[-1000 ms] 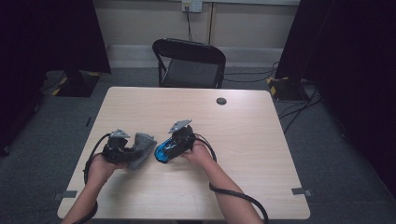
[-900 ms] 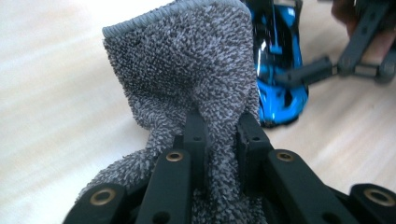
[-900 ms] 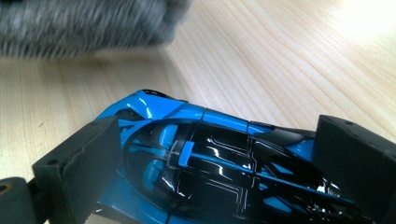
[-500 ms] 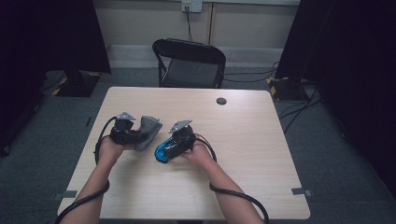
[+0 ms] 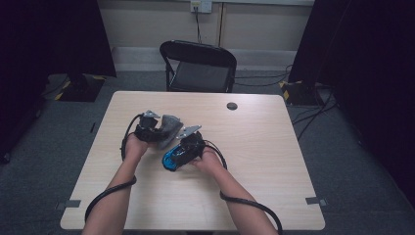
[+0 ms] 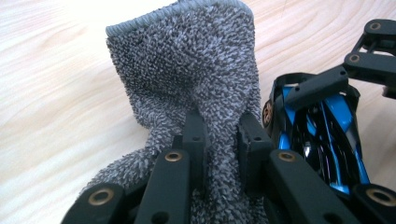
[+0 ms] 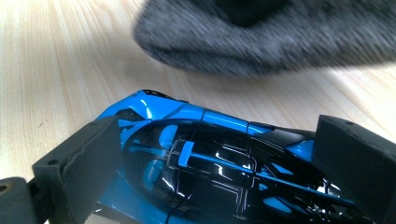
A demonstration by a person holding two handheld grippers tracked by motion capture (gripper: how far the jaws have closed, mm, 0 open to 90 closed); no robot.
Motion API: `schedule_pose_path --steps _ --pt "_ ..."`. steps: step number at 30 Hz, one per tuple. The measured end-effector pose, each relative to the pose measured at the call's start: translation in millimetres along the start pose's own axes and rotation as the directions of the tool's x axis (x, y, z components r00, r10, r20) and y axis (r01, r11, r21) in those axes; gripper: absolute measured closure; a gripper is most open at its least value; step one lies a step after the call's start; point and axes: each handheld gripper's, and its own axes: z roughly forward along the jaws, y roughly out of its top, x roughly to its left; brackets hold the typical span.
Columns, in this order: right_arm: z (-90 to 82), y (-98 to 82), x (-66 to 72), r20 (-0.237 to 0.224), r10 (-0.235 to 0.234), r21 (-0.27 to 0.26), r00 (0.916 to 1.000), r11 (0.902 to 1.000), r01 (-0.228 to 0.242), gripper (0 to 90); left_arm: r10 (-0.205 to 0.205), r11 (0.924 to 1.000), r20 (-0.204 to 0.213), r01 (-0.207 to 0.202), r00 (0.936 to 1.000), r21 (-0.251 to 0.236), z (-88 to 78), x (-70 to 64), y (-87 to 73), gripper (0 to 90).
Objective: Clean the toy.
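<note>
Two tools are at work here: my left gripper (image 5: 164, 131) has its jaws pinched narrow on a grey terry-cloth rag (image 6: 196, 88), and my right gripper (image 5: 177, 155) clamps a glossy blue and black toy car (image 7: 210, 168) by its sides, one pad at each flank. From the left gripper, the cloth stands up ahead of the fingertips (image 6: 194, 128), and the car sits just off to the right of them, near but not yet touching as far as I can judge. From the right gripper, the car lies between the jaws with the rag hanging just beyond its far edge. I read the step as wiping the car, so I would keep the right grip firm and steady against the pale wooden table (image 5: 274, 147), then bring the loose flap of cloth, not the hard jaw tips, onto the bodywork and drag it lengthwise along the roof. Pressing lightly matters, since a sideways shove could twist the car out of the pads. Several things I cannot settle: the rag is blurred in the right gripper view, so I cannot tell whether its fringe brushes the car; the car's wheels and underside are hidden; and in the high view both tools overlap, masking the gap between them.
</note>
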Motion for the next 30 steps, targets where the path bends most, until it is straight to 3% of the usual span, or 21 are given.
schedule_pose_path --steps 4,7,9,10,11,17,30 --pt "0.0 0.7 0.1 0.000 0.001 0.007 1.0000 1.0000 -0.001 1.6 -0.002 0.9999 0.002 0.001 1.0000 0.013 15.9 -5.1 3.3 75.1" --pt "0.0 0.8 -0.1 0.001 0.001 0.008 1.0000 1.0000 -0.001 1.6 0.031 0.9986 0.010 -0.031 0.9995 0.043 28.0 -10.5 4.0 75.3" --pt "0.1 0.4 -0.1 0.001 0.000 0.003 1.0000 1.0000 0.000 1.6 0.013 0.9991 0.017 -0.014 0.9998 0.040 35.9 -15.2 3.2 75.4" --pt "0.1 0.1 -0.3 0.000 0.000 0.000 1.0000 1.0000 0.000 1.6 0.034 0.9980 0.023 -0.035 0.9992 0.052 38.1 -15.7 2.8 75.5" --pt "-0.1 -0.1 -0.2 0.000 0.002 0.000 1.0000 1.0000 -0.002 1.6 0.023 0.9986 0.020 -0.024 0.9995 0.048 40.5 -17.4 2.1 75.4" --pt "0.0 -0.1 -0.3 0.000 0.000 -0.001 1.0000 1.0000 0.000 1.6 0.002 0.9992 0.029 -0.003 0.9996 0.039 40.3 -16.0 -1.9 75.7" --pt "0.0 -0.2 -0.2 0.000 -0.001 -0.002 1.0000 1.0000 0.001 1.6 0.010 0.9983 0.030 -0.011 0.9995 0.057 37.1 -16.2 -4.3 76.5"
